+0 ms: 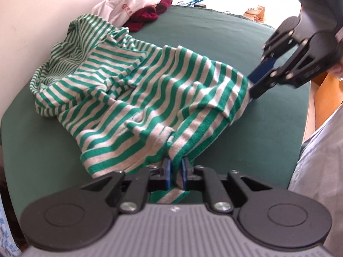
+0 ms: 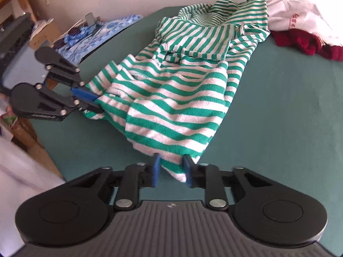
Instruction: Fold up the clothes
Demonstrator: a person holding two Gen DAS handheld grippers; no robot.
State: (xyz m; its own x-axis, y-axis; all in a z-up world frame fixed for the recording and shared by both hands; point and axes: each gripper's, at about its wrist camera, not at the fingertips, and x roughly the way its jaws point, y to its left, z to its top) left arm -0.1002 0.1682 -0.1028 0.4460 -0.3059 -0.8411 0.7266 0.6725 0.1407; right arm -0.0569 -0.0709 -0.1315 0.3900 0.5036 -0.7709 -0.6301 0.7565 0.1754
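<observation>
green-and-white striped garment (image 1: 137, 90) lies rumpled on the dark green table cover (image 1: 214, 32), spreading from the middle of the left wrist view up toward 10 o'clock, where its finer-striped part bunches near the wall. the left gripper (image 1: 175, 171) sits at 6 o'clock in its own view, its blue pads close together and clamped on a bunched edge of the cloth, a strip of which hangs down between them. the right gripper (image 1: 256, 83) comes in from 2 o'clock in that view, its jaws pinched onto the garment's other near corner. in the right wrist view the right gripper (image 2: 171, 171) is at 6 o'clock with the striped hem caught between its blue pads, and the left gripper (image 2: 92, 100) bites the fabric at 9 o'clock. a white garment (image 2: 300, 15) and a dark red cloth (image 2: 300, 42) lie together at 1 o'clock, just beside the striped one.
</observation>
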